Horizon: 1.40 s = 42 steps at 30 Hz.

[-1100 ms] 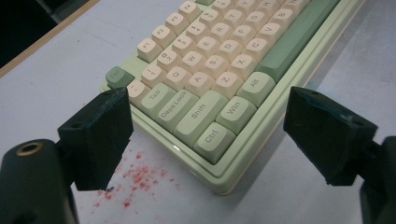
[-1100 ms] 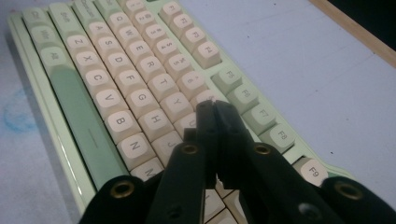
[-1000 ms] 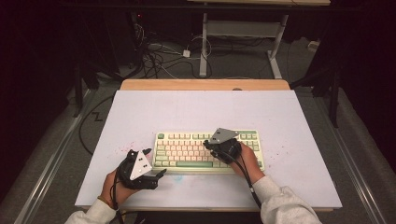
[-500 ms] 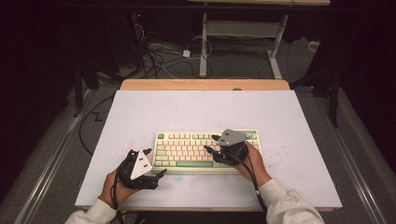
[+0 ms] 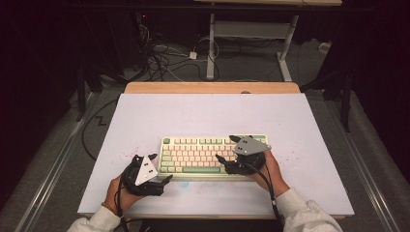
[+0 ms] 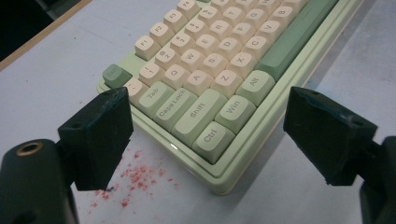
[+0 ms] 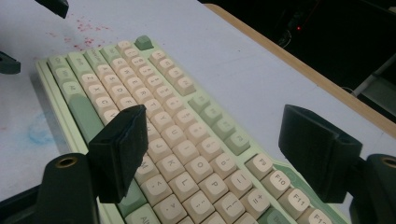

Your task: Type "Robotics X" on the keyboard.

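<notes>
1. The high view looks forward and down from well above the white rectangular table (image 5: 212,111).
2. Each gripper view sits close and low, facing across the pale green keyboard with cream keys (image 6: 219,70).
3. All three views share that keyboard.

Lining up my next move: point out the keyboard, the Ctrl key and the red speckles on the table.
keyboard (image 5: 193,157), high view, on the middle of its keys.
Ctrl key (image 6: 213,135), left gripper view, on the keycap top.
red speckles (image 6: 135,172), left gripper view, on the middle of the patch beside the keyboard's corner.
</notes>
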Each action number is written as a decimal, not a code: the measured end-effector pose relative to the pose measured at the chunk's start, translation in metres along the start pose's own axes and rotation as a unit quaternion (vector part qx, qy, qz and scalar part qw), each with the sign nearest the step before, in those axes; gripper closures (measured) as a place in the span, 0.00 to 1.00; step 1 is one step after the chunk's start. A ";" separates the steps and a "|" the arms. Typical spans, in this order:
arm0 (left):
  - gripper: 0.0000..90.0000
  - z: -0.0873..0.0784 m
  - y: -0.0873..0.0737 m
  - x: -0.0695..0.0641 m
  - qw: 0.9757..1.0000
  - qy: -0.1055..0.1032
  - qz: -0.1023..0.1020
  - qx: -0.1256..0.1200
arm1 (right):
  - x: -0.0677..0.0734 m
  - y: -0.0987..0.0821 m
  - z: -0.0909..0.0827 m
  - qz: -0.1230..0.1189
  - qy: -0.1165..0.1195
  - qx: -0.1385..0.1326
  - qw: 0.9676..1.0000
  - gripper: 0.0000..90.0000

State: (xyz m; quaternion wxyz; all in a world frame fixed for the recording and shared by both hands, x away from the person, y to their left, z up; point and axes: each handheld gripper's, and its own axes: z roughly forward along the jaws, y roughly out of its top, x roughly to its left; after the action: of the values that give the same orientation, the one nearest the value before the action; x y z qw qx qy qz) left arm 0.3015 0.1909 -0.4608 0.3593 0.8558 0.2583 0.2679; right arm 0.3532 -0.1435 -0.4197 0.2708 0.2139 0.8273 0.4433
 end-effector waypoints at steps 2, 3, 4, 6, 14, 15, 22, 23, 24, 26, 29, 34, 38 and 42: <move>0.17 0.000 0.000 0.000 1.000 -0.001 -0.001 0.000 | 0.000 -0.001 -0.004 -0.001 -0.004 -0.004 1.000 0.26; 0.17 0.000 0.000 0.000 1.000 -0.001 0.000 0.001 | 0.000 -0.001 -0.005 -0.003 -0.005 -0.005 1.000 0.26; 0.17 0.000 0.000 0.000 1.000 -0.002 -0.001 0.002 | 0.001 -0.002 -0.007 -0.002 -0.008 -0.008 1.000 0.26; 0.17 0.000 0.000 0.000 1.000 -0.002 -0.001 0.001 | 0.000 -0.003 -0.011 -0.001 -0.009 -0.010 1.000 0.26; 0.17 -0.001 0.000 0.000 1.000 -0.004 -0.003 0.001 | -0.001 -0.010 -0.025 -0.004 -0.010 -0.013 1.000 0.24; 0.17 -0.001 0.000 0.000 1.000 -0.004 -0.003 0.001 | -0.001 -0.011 -0.026 -0.005 -0.011 -0.014 1.000 0.24; 0.19 -0.003 0.001 0.002 1.000 -0.010 -0.012 -0.006 | -0.002 -0.018 -0.037 -0.006 -0.018 -0.017 1.000 0.23; 0.19 -0.003 0.001 0.003 1.000 -0.012 -0.015 -0.007 | -0.002 -0.019 -0.039 -0.006 -0.017 -0.015 1.000 0.23; 0.20 -0.003 0.001 0.003 1.000 -0.012 -0.016 -0.007 | -0.002 -0.021 -0.041 -0.007 -0.019 -0.016 1.000 0.23; 0.22 -0.004 0.001 0.004 1.000 -0.017 -0.022 -0.008 | -0.003 -0.023 -0.044 -0.006 -0.021 -0.014 1.000 0.23; 0.26 -0.004 0.001 0.005 0.999 -0.020 -0.026 -0.010 | -0.005 -0.026 -0.049 0.000 -0.024 -0.015 1.000 0.23; 0.43 -0.006 0.004 0.006 0.999 -0.035 -0.029 -0.019 | -0.005 -0.030 -0.054 0.001 -0.026 -0.014 1.000 0.23; 0.60 -0.006 0.006 0.007 0.998 -0.046 -0.031 -0.022 | -0.005 -0.035 -0.058 0.002 -0.029 -0.009 1.000 0.23; 0.80 -0.003 0.010 0.009 0.998 -0.052 -0.038 -0.013 | -0.007 -0.039 -0.061 0.003 -0.031 -0.005 1.000 0.23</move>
State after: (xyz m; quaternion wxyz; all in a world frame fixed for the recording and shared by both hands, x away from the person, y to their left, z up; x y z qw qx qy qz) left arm 0.3084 0.1924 -0.4489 0.3927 0.8536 0.2682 0.2128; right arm 0.3147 -0.2055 -0.4231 0.2956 0.2288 0.8159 0.4411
